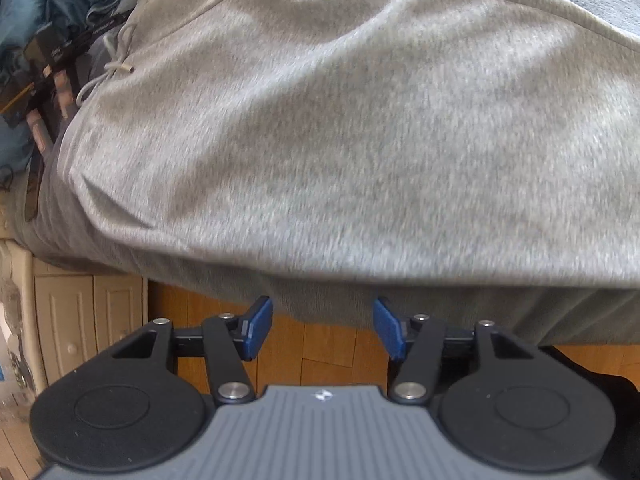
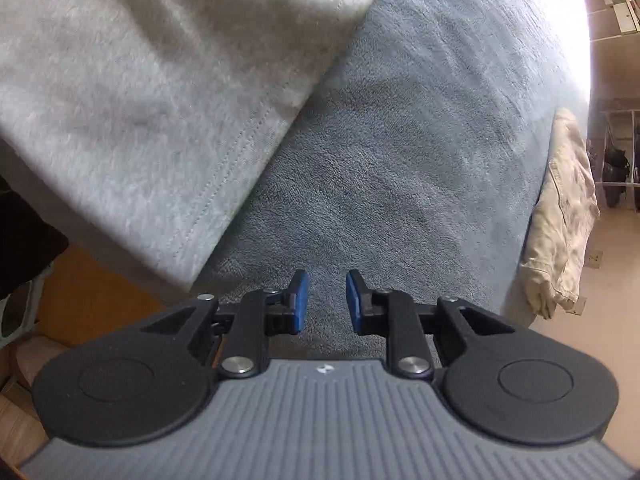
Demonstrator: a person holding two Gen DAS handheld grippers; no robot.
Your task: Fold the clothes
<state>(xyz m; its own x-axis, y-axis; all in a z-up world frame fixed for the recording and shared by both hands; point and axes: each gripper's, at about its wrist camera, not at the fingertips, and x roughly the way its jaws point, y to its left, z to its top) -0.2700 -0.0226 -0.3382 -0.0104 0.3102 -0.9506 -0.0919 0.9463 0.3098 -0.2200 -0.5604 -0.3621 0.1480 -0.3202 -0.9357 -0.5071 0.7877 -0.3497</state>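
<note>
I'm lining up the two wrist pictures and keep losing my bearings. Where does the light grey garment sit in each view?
Left wrist view: the light grey garment fills most of the picture, its drawstring at upper left.
Right wrist view: only a stitched hem end shows, at upper left.
Shared landmark: the darker grey blanket under it, a strip along the garment's lower edge in the left view.

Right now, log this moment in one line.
task: fold clothes | left gripper: open, empty | right gripper: open, empty | grey garment: lying on bed

left gripper (image 1: 323,328) — fingers apart, empty | grey sweatpants (image 1: 340,140) — spread on bed, just ahead
</note>
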